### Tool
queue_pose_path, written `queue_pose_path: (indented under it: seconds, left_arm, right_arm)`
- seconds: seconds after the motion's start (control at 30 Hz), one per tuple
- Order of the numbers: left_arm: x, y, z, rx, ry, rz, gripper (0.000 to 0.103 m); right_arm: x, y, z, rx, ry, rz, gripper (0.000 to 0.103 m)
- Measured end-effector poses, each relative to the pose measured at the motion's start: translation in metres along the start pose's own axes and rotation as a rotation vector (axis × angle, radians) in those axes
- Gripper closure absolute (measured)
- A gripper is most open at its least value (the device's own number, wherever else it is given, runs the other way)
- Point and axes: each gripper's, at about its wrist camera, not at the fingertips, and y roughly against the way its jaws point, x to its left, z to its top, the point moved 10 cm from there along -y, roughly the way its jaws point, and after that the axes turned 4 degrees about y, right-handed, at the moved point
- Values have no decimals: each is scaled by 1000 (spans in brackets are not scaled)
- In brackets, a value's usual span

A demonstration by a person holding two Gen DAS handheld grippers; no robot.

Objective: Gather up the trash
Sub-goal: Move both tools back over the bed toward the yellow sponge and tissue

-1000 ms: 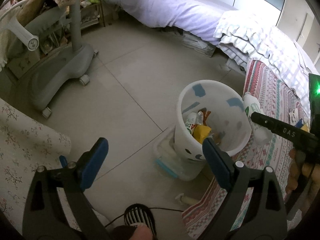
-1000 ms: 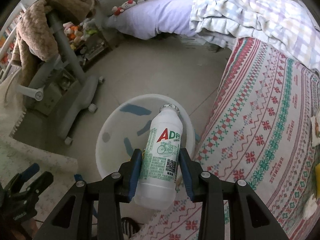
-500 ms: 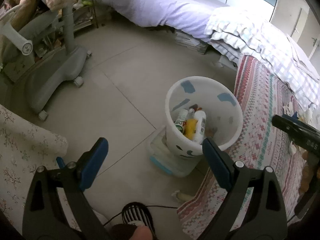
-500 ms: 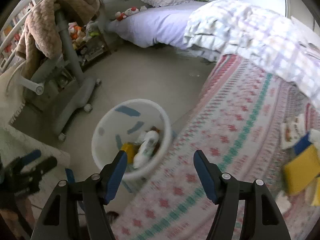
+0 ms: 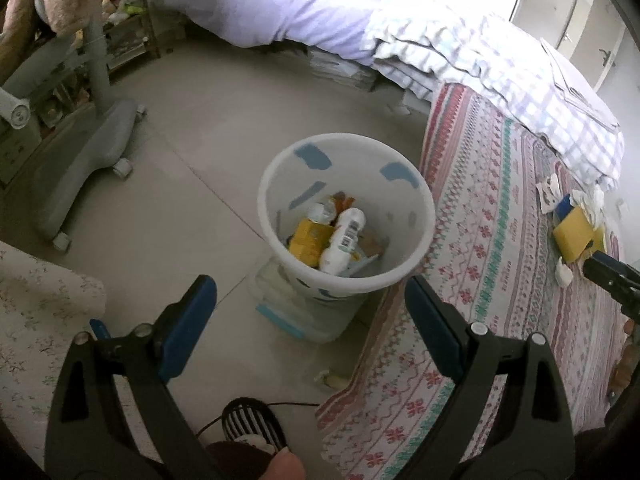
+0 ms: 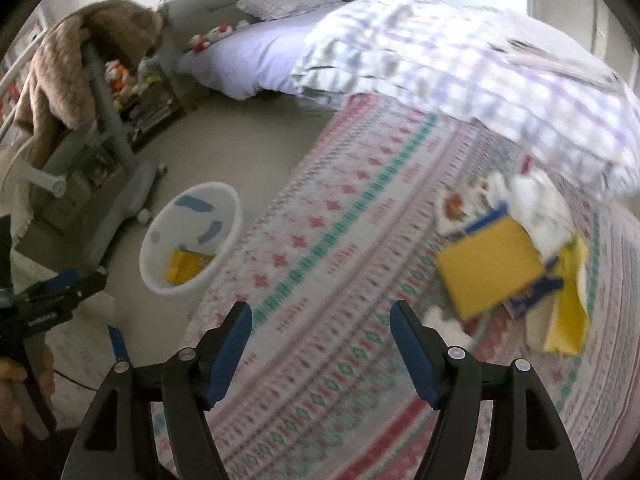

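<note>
A white trash bin (image 5: 416, 216) with blue marks stands on the floor by the bed; it also shows in the right wrist view (image 6: 236, 216). Inside lie a white AD milk bottle (image 5: 344, 240), a yellow carton (image 5: 310, 238) and other wrappers. My left gripper (image 5: 308, 312) is open and empty, just in front of the bin. My right gripper (image 6: 320, 340) is open and empty above the patterned bedspread (image 6: 340, 260). Trash lies on the bed to its right: a yellow box (image 6: 490, 266), a yellow wrapper (image 6: 570, 312), white tissues (image 6: 536, 204) and a small printed packet (image 6: 456, 208).
A plaid quilt (image 6: 460, 64) and a lilac sheet (image 5: 288, 4) cover the far bed. A grey wheeled chair base (image 5: 84, 160) stands on the floor at left. A clear lidded box (image 5: 296, 320) sits under the bin. A floral cloth (image 5: 36, 320) is at lower left.
My right gripper let go of the AD bottle, which now lies in the bin, then opened and swung right over the bed toward the yellow trash. My left gripper shifted slightly toward the bin.
</note>
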Motion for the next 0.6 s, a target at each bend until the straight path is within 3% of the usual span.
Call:
queue_pose_path:
  seconds: [0.4,0.6]
  left_arm:
    - [-39,-8,-8,39,-37,-27,8]
    - [-51,-14,-12,55,-61,-26,8]
  right_arm:
    - [-82,-6,-29,49,-200,-68,29]
    - [-97,-26,-41,112,-302,-41,29]
